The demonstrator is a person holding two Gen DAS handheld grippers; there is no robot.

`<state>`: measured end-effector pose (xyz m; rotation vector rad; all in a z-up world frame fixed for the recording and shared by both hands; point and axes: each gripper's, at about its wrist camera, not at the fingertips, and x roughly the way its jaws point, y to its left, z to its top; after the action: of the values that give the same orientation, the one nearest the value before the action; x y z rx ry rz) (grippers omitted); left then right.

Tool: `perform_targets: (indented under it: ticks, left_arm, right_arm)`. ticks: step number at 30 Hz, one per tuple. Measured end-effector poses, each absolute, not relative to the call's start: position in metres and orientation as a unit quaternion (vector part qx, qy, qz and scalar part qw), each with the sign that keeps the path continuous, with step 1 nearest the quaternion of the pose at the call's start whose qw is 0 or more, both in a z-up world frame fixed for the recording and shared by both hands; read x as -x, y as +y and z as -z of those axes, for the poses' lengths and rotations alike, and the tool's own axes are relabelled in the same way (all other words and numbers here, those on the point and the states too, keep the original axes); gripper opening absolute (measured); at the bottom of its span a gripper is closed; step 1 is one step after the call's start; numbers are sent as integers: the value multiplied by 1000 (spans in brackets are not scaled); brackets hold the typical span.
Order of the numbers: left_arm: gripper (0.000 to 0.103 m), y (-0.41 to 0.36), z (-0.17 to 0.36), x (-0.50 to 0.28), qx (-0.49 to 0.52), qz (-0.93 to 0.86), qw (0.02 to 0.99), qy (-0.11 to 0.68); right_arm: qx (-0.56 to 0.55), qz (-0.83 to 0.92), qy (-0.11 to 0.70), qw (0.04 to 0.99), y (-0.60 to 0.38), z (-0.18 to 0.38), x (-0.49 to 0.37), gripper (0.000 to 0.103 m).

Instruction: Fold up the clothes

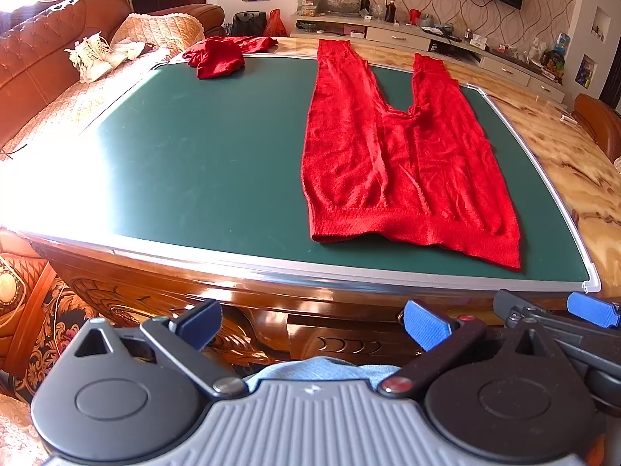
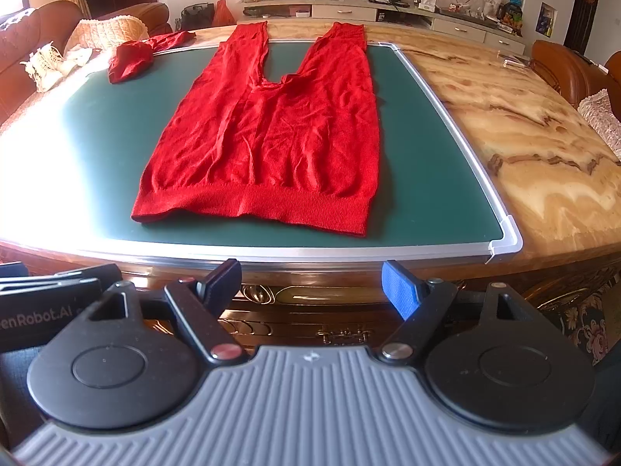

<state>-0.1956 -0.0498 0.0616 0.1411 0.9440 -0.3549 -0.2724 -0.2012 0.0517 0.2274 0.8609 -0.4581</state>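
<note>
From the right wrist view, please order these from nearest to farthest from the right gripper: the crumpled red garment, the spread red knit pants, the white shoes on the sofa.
1. Spread red knit pants: straight ahead on the green mat, waistband toward the right gripper.
2. Crumpled red garment: far left corner of the mat.
3. White shoes: farther left, off the table, on the sofa.

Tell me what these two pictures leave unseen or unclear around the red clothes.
- Left wrist view: glare whites out the green mat's left edge.
- Both views: the crumpled red garment is too bunched to identify.
- Both views: the red knit trousers' cuffs look squeezed by the fisheye.
</note>
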Motion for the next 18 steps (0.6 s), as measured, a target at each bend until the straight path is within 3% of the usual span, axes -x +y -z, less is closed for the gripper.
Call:
perform_targets:
  ticks: [18]
  left_arm:
    - [103, -49, -60, 195, -66, 172, 872, 453]
  right_arm:
    - [-110, 220, 414, 876, -201, -51, 271, 87]
